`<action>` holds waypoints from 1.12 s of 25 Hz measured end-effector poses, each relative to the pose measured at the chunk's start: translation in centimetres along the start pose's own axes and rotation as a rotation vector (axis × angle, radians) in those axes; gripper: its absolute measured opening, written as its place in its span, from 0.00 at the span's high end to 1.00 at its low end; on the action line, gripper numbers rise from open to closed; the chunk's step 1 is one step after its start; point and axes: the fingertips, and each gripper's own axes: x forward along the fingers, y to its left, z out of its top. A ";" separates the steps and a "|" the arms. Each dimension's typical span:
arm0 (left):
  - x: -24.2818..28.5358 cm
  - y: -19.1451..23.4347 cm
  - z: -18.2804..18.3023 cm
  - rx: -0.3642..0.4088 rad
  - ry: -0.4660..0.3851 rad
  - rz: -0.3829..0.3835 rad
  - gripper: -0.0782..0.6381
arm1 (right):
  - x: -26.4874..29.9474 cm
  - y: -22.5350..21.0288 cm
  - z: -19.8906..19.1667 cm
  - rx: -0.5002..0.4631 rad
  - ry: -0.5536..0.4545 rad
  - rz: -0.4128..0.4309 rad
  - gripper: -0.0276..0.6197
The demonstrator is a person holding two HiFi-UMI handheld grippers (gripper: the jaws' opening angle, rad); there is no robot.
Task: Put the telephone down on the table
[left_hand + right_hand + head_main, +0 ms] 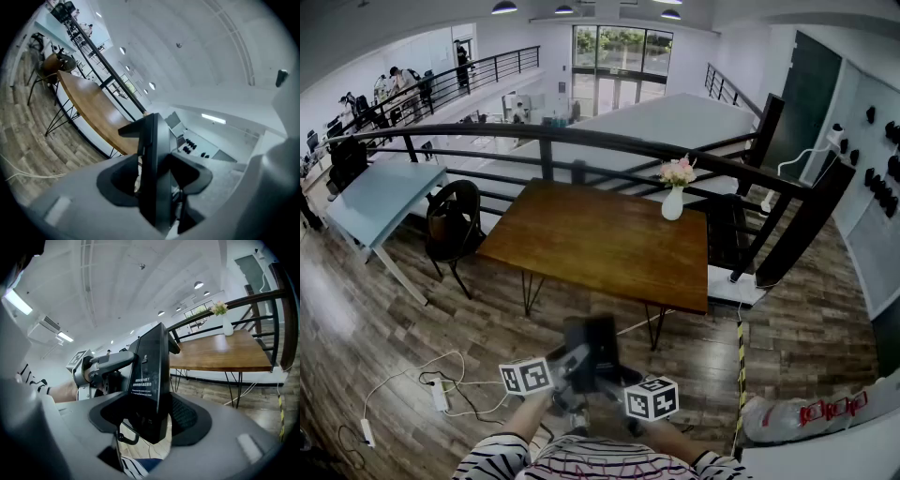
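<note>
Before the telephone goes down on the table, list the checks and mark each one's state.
1. Left claw gripping the telephone: ok, jaws closed on it.
2. Right claw gripping it: ok.
3. Near half of the table free: ok.
4. Vase out of the way: ok, far right corner.
5. Telephone above the table: not ok, it hangs over the floor, short of the near edge.

Black telephone [595, 339] upright, aloft between left gripper [157, 180] and right gripper [150, 420], short of brown wooden table [581, 248].
</note>
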 end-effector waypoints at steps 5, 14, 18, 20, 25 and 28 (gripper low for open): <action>-0.3 0.1 -0.5 -0.001 0.005 -0.005 0.60 | -0.1 0.2 -0.5 0.003 -0.007 -0.001 0.53; 1.0 4.0 1.6 -0.018 0.038 -0.023 0.60 | 3.8 -0.9 0.7 0.032 0.000 -0.044 0.53; 1.4 7.1 5.6 0.000 0.064 -0.039 0.60 | 8.5 -0.7 3.0 0.053 -0.017 -0.065 0.53; 1.6 8.8 8.4 0.015 0.077 -0.049 0.60 | 11.3 -0.6 4.6 0.066 -0.030 -0.074 0.53; 2.3 13.0 14.3 0.022 0.112 -0.056 0.60 | 17.6 -0.4 8.5 0.095 -0.051 -0.090 0.53; 2.9 15.7 17.5 0.025 0.133 -0.066 0.60 | 21.1 -0.5 10.8 0.108 -0.063 -0.105 0.53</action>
